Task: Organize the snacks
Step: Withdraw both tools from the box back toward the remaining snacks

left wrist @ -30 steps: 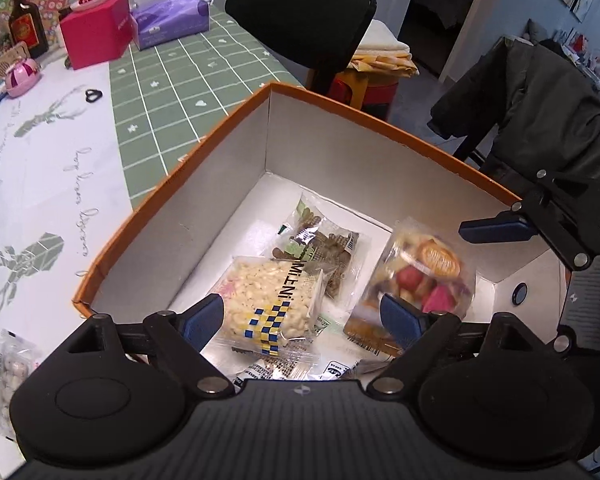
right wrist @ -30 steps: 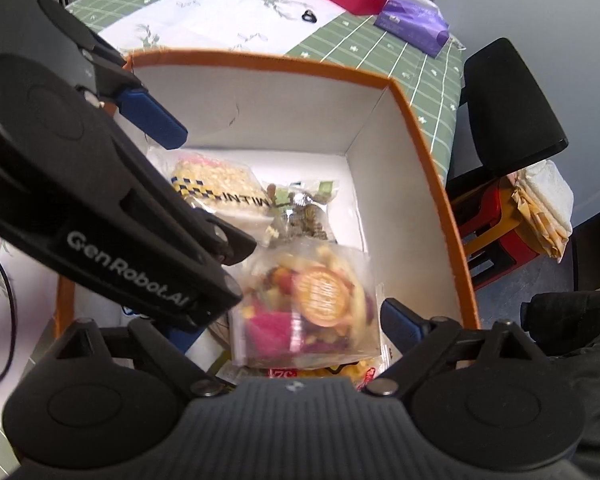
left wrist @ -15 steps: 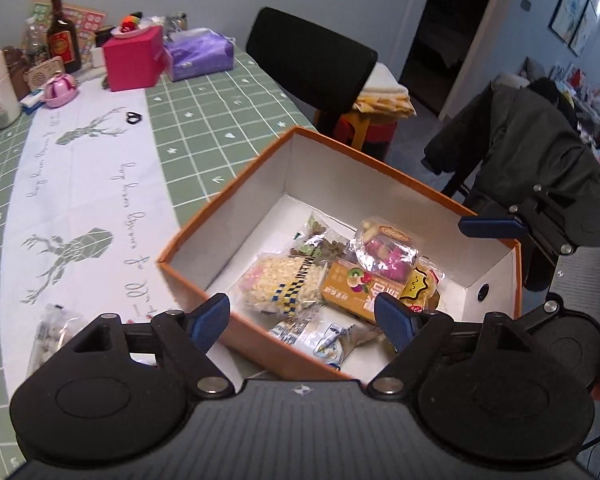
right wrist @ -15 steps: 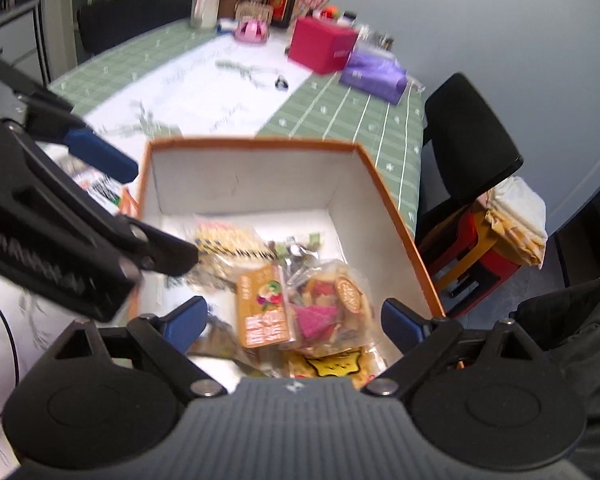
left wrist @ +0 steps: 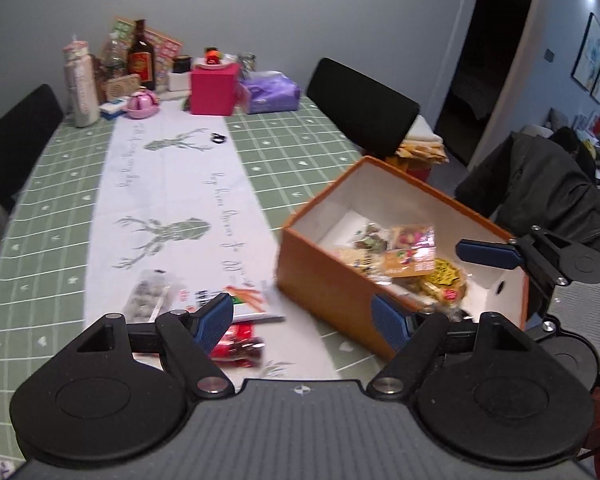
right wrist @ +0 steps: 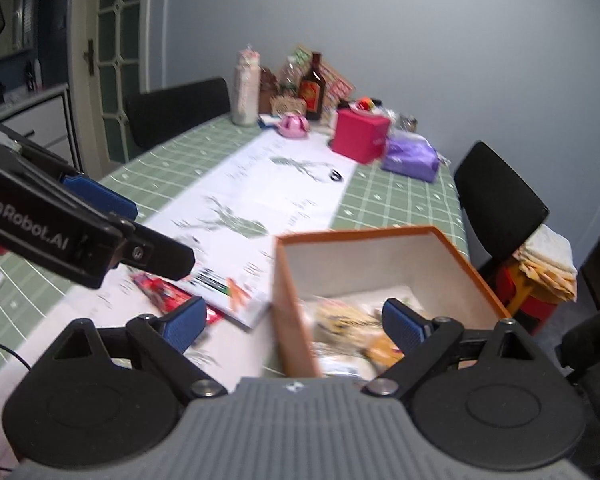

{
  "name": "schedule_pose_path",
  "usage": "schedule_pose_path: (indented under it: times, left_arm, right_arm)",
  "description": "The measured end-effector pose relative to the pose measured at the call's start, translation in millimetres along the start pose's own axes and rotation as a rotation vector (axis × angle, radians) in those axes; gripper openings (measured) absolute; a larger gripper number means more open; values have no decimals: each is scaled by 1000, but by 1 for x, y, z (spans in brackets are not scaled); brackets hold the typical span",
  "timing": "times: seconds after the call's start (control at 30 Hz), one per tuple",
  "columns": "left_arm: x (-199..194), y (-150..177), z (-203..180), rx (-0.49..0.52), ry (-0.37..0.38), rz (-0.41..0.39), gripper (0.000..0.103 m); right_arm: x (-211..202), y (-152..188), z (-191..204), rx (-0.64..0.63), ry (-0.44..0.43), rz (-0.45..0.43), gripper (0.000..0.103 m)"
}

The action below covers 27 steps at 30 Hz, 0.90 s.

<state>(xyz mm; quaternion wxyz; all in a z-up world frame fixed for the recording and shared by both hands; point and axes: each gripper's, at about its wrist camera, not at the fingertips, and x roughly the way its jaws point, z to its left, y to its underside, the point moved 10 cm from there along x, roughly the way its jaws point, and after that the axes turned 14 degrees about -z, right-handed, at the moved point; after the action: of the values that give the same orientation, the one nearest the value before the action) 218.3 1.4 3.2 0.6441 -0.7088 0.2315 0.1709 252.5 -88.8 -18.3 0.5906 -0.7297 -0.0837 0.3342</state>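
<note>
Both pulled back from the orange box [left wrist: 332, 280], left gripper [left wrist: 304, 320] narrowing slightly, right gripper [right wrist: 296, 324] wide, both empty; loose packets [left wrist: 236, 346] next

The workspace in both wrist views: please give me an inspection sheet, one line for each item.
Surface: table with green checked cloth and a white deer-print runner.
Job's things: orange box at the table's near right, open, holding several snack packets; a red packet, a white packet with carrots and a clear bag lie on the runner beside it.
Clutter: pink box, purple pack, dark bottle and jars at the far end.
Grippers: left gripper and right gripper both open, fingers empty; the left's fingers have just been closing slightly.
Cables: a thin dark cable at the right view's left edge.
Surroundings: black chairs, a dark jacket, grey wall.
</note>
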Motion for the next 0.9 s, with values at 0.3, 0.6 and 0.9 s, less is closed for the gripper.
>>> schedule_pose_path:
  times: [0.3, 0.6, 0.9]
  left_arm:
    - [-18, 35, 49, 9, -110, -11, 92]
    - [-7, 78, 85, -27, -160, 29, 90]
    - [22, 110, 91, -135, -105, 101, 82]
  right_arm:
    - [10, 17, 52, 44, -5, -87, 91]
    - [41, 53, 69, 60, -9, -38, 77]
    - [74, 79, 64, 14, 27, 22, 50]
